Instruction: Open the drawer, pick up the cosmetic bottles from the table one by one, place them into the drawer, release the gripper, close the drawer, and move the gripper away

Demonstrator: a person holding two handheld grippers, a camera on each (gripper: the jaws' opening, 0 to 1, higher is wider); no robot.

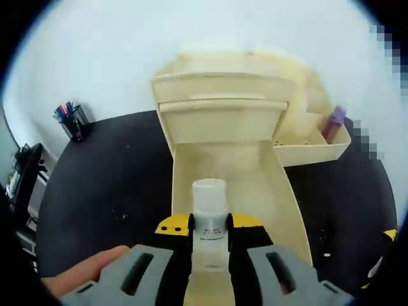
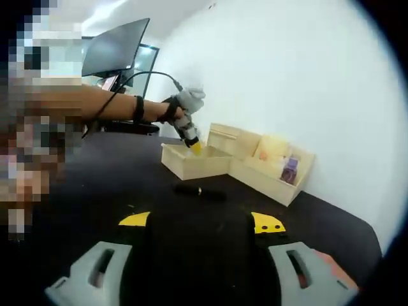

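Holding one bottle (image 1: 209, 223) over open drawer (image 1: 280, 191) (left gripper (image 1: 210, 231)).

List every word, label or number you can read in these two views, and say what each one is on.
None can be read.
White bottle held in the left tongs over the open drawer: small dark print on its label, too blurred to read.
Purple item in the wooden organizer: any printing too small to tell.

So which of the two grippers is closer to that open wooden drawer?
The left. The left gripper hangs right over the open drawer, holding a white bottle. The right gripper sits back across the black table, well short of it.
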